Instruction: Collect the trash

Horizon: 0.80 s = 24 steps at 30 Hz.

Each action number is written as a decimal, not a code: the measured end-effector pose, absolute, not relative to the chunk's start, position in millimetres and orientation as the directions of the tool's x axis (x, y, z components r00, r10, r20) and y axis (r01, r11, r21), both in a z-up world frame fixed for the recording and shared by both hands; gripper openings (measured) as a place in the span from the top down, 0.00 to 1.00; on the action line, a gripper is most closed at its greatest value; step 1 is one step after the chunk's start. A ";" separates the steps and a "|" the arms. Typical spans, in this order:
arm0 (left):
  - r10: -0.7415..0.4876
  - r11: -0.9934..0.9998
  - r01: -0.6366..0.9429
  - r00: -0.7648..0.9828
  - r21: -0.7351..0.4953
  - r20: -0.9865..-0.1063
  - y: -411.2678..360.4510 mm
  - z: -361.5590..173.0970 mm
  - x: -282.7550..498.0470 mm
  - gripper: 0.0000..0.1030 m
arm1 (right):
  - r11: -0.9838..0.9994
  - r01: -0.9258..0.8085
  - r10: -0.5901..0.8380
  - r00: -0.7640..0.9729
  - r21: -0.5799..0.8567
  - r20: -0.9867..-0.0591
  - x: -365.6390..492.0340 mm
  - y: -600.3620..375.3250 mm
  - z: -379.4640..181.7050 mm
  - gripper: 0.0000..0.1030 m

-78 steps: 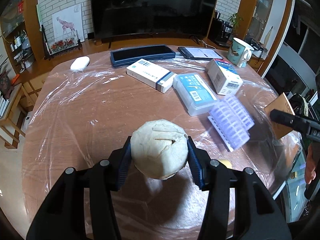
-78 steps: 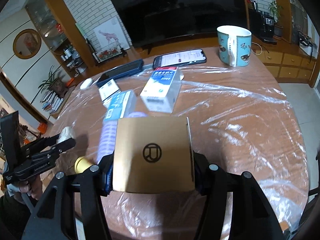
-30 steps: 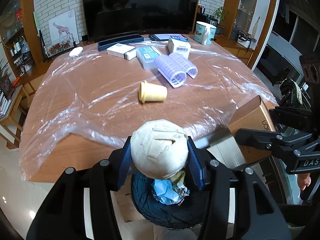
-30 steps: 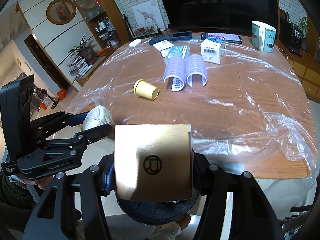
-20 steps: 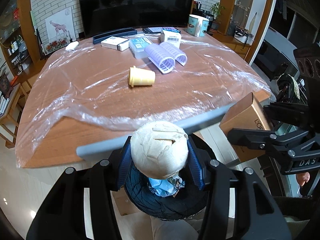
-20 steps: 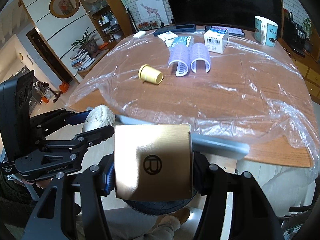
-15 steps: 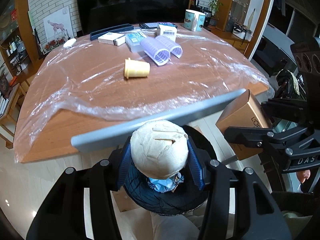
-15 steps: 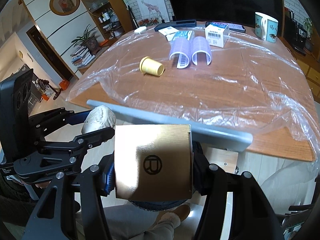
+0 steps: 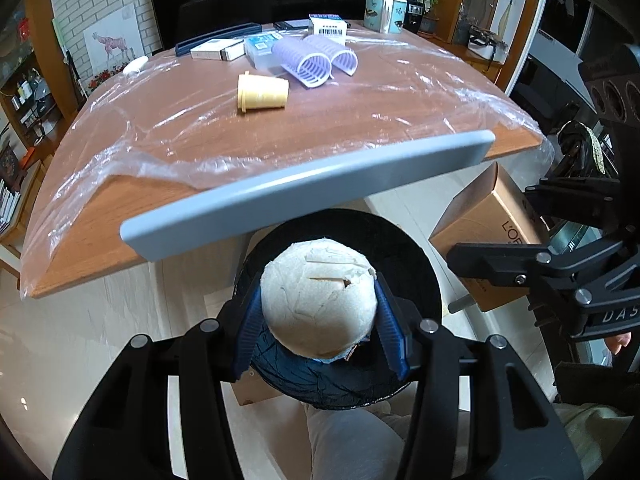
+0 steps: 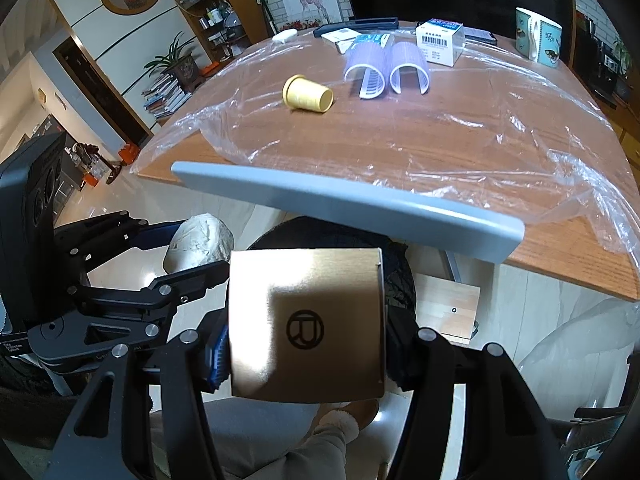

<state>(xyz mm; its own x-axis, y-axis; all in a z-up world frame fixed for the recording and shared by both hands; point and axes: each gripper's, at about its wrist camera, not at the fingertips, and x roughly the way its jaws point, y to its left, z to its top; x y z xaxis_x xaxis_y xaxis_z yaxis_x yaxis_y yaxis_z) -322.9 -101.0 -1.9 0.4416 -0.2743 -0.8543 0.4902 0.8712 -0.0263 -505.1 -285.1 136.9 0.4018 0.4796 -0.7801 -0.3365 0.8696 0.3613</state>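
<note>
Below the table edge, over a black-lined bin [image 9: 404,248]: both grippers loaded. Left gripper [image 9: 319,312] clamped on a pale crumpled paper ball [image 9: 319,304], blue pads pressed to both its sides; ball sits directly above the bin opening, w/ blue and other scraps visible in the bin beneath it. Right gripper [image 10: 305,326] clamped on a gold-brown cardboard box [image 10: 305,326], circular logo facing the camera; box covers most of the bin mouth in the right wrist view, bin's black rim showing at top and right side. In the left wrist view the same box is just right of the bin rim. A grey bar [image 9: 304,192] runs between bin and table [image 9: 100,200]. Table covered w/ clear plastic sheet [image 10: 480,120]. On it, well apart from the grippers: yellow paper cup [image 9: 262,91] lying on its side, purple rollers [image 9: 316,60], several small boxes, a mug [image 9: 385,13] at the far edge. Person's legs in light trousers visible below the bin.
</note>
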 end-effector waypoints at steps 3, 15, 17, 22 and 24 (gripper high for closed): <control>-0.267 0.872 0.488 0.436 -0.023 -0.860 -101.1 -6.9 -325.0 0.49 | 0.869 -0.343 0.478 0.392 0.357 -0.786 -505.8 -282.3 132.1 0.44; -0.233 0.875 0.484 0.410 -0.006 -0.882 -105.4 -25.6 -325.6 0.49 | 0.872 -0.353 0.460 0.350 0.341 -0.816 -501.9 -276.6 106.2 0.44; -0.226 0.876 0.482 0.406 -0.003 -0.886 -105.6 -29.2 -325.1 0.49 | 0.873 -0.349 0.458 0.341 0.341 -0.821 -499.5 -275.5 101.8 0.44; -0.211 0.876 0.481 0.392 0.005 -0.895 -105.9 -37.2 -323.5 0.49 | 0.875 -0.336 0.454 0.317 0.349 -0.833 -493.4 -274.2 91.2 0.44; -0.206 0.876 0.481 0.387 0.007 -0.899 -105.9 -39.9 -321.8 0.49 | 0.877 -0.334 0.449 0.312 0.346 -0.837 -490.4 -273.1 89.2 0.44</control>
<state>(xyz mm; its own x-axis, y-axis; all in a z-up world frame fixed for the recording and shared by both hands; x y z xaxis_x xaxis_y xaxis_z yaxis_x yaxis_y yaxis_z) -321.8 -105.9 -39.9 0.3871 -0.2055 -0.8988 0.4814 0.8764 0.0070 -490.4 -273.1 89.2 0.3119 0.4493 -0.8372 -0.3344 0.8766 0.3459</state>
